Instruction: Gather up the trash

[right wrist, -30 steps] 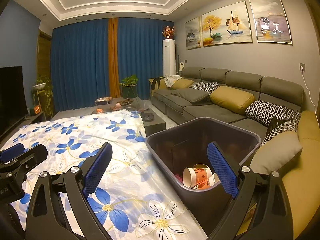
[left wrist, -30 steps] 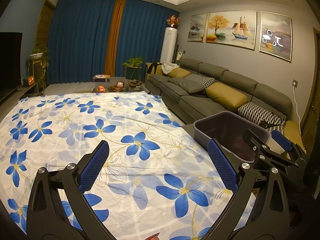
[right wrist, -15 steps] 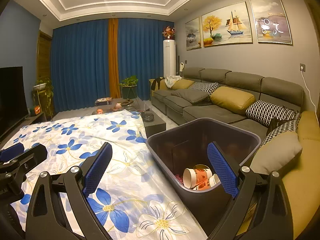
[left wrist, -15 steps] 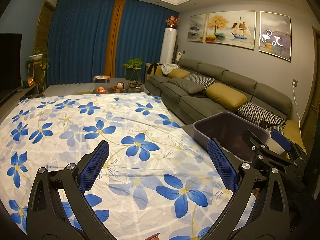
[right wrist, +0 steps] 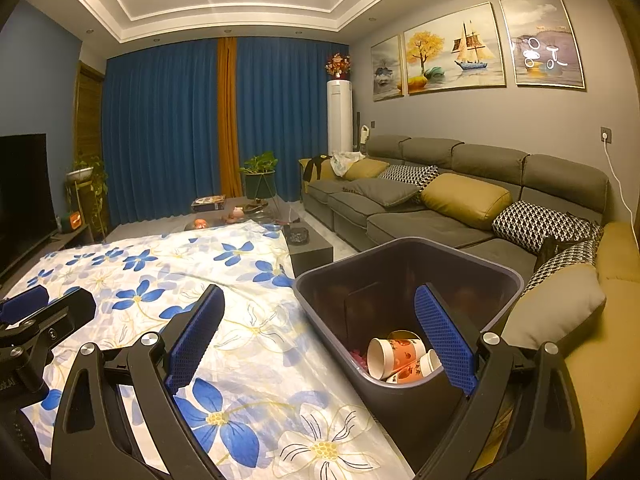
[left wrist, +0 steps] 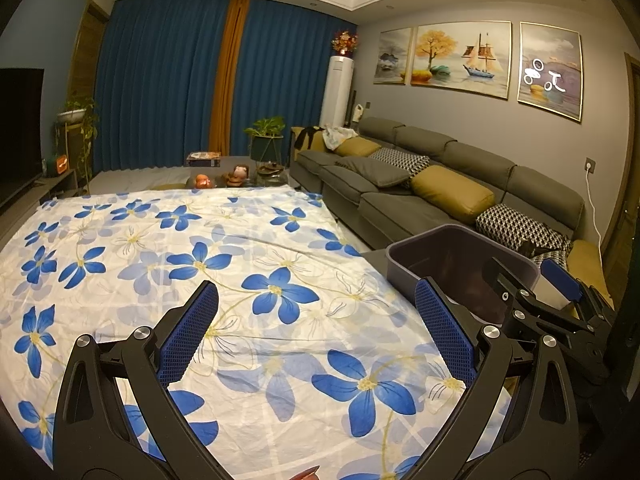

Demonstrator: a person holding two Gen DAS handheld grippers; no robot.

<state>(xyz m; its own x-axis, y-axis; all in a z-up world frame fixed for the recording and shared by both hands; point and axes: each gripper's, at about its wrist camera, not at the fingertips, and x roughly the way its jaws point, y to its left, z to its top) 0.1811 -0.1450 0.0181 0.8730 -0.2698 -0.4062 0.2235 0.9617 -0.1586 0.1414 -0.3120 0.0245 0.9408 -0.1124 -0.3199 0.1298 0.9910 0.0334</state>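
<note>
A dark plastic bin (right wrist: 496,276) stands at the table's right edge, and it also shows in the left wrist view (left wrist: 404,246). Paper cups with orange print (right wrist: 394,356) lie at its bottom. My right gripper (right wrist: 320,340) is open and empty, held over the bin's near-left rim. My left gripper (left wrist: 316,336) is open and empty above the flowered tablecloth (left wrist: 200,264). The right gripper also shows in the left wrist view (left wrist: 556,300), and the left gripper in the right wrist view (right wrist: 32,320).
A grey sofa (right wrist: 440,200) with yellow and patterned cushions runs along the right wall. A low dark side table (right wrist: 310,246) stands beyond the bin. Small ornaments (left wrist: 236,174) and a potted plant (left wrist: 266,140) sit past the table's far edge. A TV (right wrist: 24,192) stands left.
</note>
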